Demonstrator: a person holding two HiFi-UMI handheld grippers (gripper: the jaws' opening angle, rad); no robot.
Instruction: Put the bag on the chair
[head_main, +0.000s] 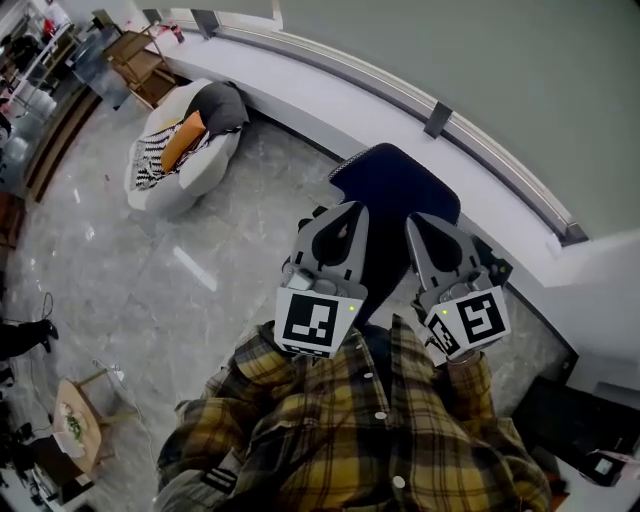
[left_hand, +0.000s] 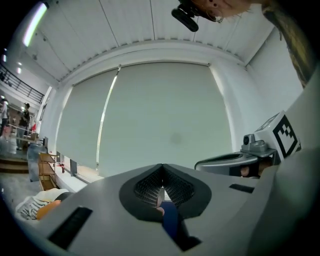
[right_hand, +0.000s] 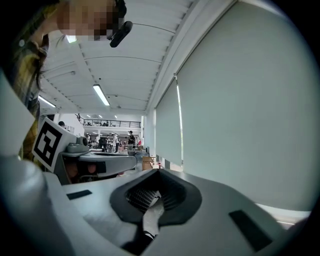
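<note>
Over at the upper left of the head view sits a white chair piled with cushions, on a marble floor, and nothing else rests on it. Nearer the middle, a person in a yellow plaid shirt holds the left gripper up, its jaws pinched together on the dark blue bag, which hangs in the air against the white window ledge, well apart from the chair. Just to its right, the right gripper has its jaws closed too, on a pale strip at the bag's edge.
</note>
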